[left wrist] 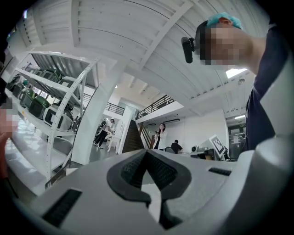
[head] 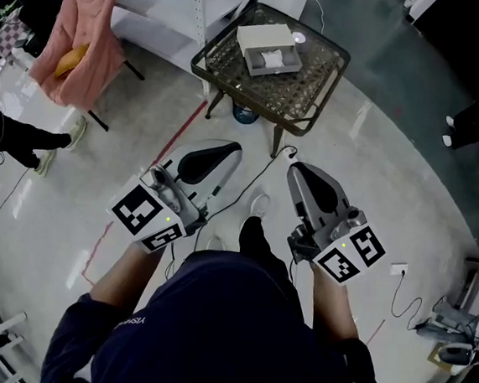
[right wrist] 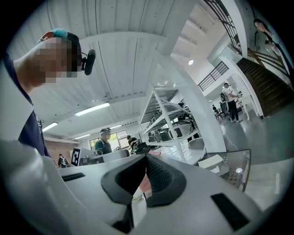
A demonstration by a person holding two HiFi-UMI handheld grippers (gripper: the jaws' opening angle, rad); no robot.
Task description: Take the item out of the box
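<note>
A white box (head: 268, 48) lies open on a small glass-topped table (head: 315, 109) at the top middle of the head view, with a pale item inside its tray (head: 273, 60). Both grippers are held level at waist height, well short of the table. My left gripper (head: 229, 149) has its jaws together and nothing between them; its own view shows the dark pads (left wrist: 148, 153) meeting. My right gripper (head: 297, 168) is also shut and empty, with its pads (right wrist: 146, 158) touching. The right gripper view catches the box (right wrist: 212, 161) and the table (right wrist: 236, 172) at the right.
A pink cloth (head: 82, 32) hangs over a white rack at the top left. A person's leg and shoe (head: 38, 138) stand at the left edge. Cables and a floor socket (head: 398, 269) lie on the grey floor. A blue object (head: 245, 113) sits under the table.
</note>
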